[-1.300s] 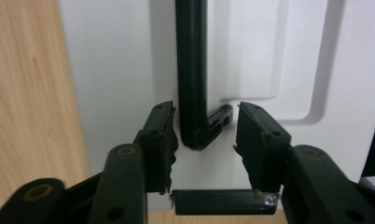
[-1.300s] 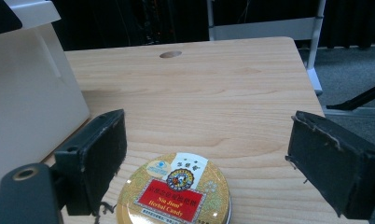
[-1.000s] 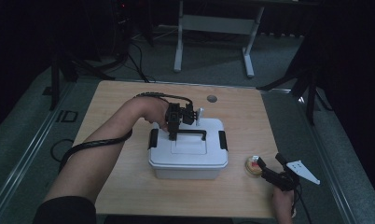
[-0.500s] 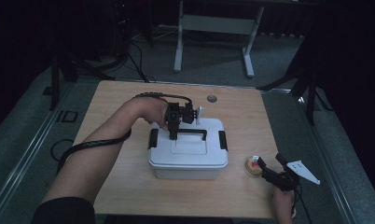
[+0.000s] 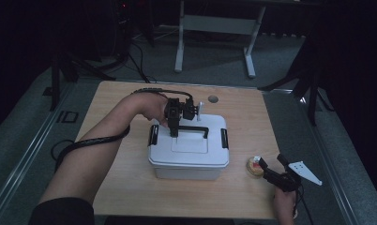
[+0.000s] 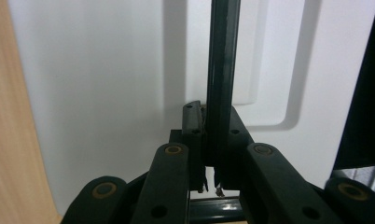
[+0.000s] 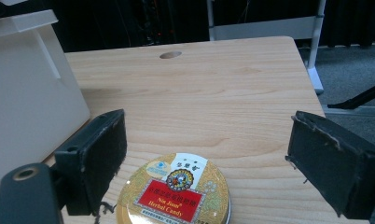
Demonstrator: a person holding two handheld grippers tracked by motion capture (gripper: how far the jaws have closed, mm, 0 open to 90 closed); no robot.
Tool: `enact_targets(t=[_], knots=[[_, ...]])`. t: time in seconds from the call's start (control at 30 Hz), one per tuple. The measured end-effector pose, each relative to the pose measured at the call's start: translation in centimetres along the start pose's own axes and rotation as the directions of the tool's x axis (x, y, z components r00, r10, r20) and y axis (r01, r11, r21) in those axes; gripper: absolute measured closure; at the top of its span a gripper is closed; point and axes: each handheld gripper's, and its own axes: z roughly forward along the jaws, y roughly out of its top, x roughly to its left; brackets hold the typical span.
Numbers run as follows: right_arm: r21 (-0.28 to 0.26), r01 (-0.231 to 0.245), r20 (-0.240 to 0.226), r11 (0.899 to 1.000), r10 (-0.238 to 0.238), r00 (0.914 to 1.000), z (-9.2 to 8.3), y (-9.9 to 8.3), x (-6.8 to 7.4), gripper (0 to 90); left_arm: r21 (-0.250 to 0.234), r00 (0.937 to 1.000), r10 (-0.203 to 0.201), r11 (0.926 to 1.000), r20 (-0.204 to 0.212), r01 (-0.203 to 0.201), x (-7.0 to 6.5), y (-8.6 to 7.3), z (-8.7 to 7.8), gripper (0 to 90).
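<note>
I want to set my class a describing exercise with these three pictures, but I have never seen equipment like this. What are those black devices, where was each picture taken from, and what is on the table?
No robot here: a person holds hand-operated tongs in each hand, and each carries its own small camera.

The high view looks down on a wooden table from above the person's side. On it stands a white plastic box with a dark carry handle on its lid, and a small round candy tin near the right edge.

The left tongs are shut on the box's handle. The left gripper view looks along their black jaws, with the handle bar pinched between them over the white lid.

The right tongs are open. The right gripper view shows their two pads standing wide on either side of the tin, labelled herbal candy, without touching it.
</note>
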Motion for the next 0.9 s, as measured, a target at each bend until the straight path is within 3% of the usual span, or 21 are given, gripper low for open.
enact_targets(t=[0.2, 0.47, 0.87, 0.9], knots=[[0.0, 0.0, 0.0, 1.0, 0.0, 1.0, 0.0, 0.0, 0.0, 11.4, -0.021, 0.9999, 0.002, 0.9998, -0.012, -0.002, -0.4, -0.6, -1.3, 83.4], [0.002, -0.001, 0.002, 1.0, 0.001, 1.0, 0.0, 0.0, 0.0, 11.4, -0.026, 0.9994, -0.026, 0.9993, -0.024, 0.025, -0.8, -2.4, -2.1, 83.4], [0.008, 0.001, 0.005, 1.0, -0.001, 1.0, 0.0, 0.0, 0.1, 11.4, -0.024, 0.9947, -0.1, 0.9948, -0.024, 0.099, -1.5, -7.2, -3.0, 83.3], [0.008, 0.002, 0.006, 1.0, -0.002, 1.0, 0.1, 0.0, 0.1, 11.4, -0.022, 0.9924, -0.12, 0.9926, -0.027, 0.12, -1.6, -8.4, -2.9, 83.3]])
